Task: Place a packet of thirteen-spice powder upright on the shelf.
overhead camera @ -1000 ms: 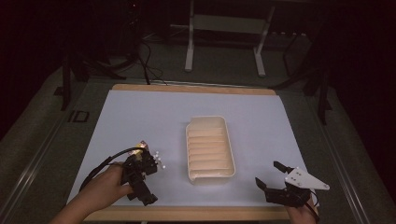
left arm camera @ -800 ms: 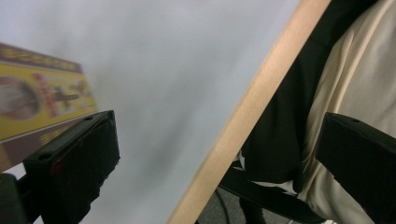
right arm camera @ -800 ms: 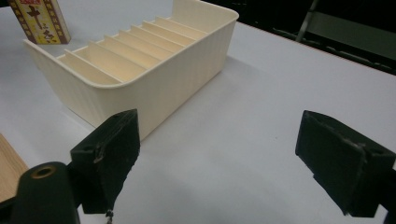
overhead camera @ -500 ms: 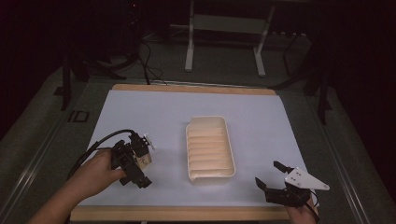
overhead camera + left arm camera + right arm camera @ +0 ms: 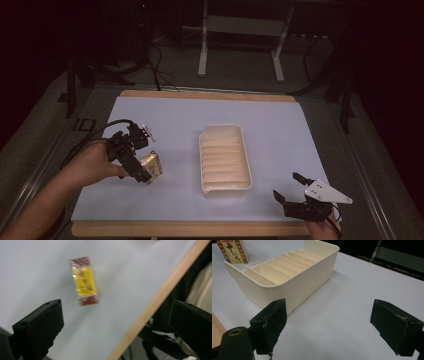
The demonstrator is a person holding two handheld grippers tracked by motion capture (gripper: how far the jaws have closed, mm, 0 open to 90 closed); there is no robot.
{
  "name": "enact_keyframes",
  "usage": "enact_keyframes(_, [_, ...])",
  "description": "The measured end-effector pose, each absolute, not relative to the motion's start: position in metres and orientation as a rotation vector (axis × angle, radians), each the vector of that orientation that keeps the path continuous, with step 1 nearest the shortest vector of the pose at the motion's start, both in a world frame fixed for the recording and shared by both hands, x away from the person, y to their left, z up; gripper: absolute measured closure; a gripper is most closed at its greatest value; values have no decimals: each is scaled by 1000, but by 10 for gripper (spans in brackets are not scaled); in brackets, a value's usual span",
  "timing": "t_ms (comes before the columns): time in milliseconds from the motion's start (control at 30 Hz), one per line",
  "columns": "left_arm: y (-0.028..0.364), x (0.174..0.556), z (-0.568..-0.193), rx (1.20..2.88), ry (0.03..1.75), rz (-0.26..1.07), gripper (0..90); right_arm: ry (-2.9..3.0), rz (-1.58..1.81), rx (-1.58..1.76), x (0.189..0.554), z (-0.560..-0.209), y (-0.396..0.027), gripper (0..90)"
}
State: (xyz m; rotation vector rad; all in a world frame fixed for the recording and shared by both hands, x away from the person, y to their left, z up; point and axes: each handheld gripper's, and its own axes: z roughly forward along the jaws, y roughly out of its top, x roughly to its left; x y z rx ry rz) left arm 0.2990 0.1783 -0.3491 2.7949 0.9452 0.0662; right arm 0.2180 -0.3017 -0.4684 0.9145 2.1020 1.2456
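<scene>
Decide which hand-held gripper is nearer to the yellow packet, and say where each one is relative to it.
Left. The left hand-held gripper is right beside the yellow packet, jaws open. The right hand-held gripper sits far off, beyond the cream tray, near the table's front right corner.

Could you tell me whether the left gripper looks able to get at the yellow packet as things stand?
Probably yes: the left gripper is open right above the yellow packet, and nothing lies between its jaws and the packet.

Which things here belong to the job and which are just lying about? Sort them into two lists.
In the job:
- yellow packet, on the mat ahead of the open left tongs
- cream slotted tray, empty
- right tongs, open, idle near the tray

Lying about:
- metal stand behind the table
</scene>
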Motion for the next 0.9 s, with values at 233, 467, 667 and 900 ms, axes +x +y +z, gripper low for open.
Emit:
enact_keyframes(233, [180, 324, -356, 2799, 989, 52, 0, 2108, 1243, 909, 218, -469, -302, 139])
enact_keyframes(467, [177, 338, -368, 2761, 1096, 62, 46, 2107, 1247, 913, 218, -469, -302, 139])
enact_keyframes(667, [178, 344, -380, 2738, 1165, 83, 148, 2108, 1249, 913, 218, -469, -302, 139])
enact_keyframes(900, [178, 348, -397, 2740, 1192, 11, 281, 2110, 1249, 910, 218, -469, -302, 139])
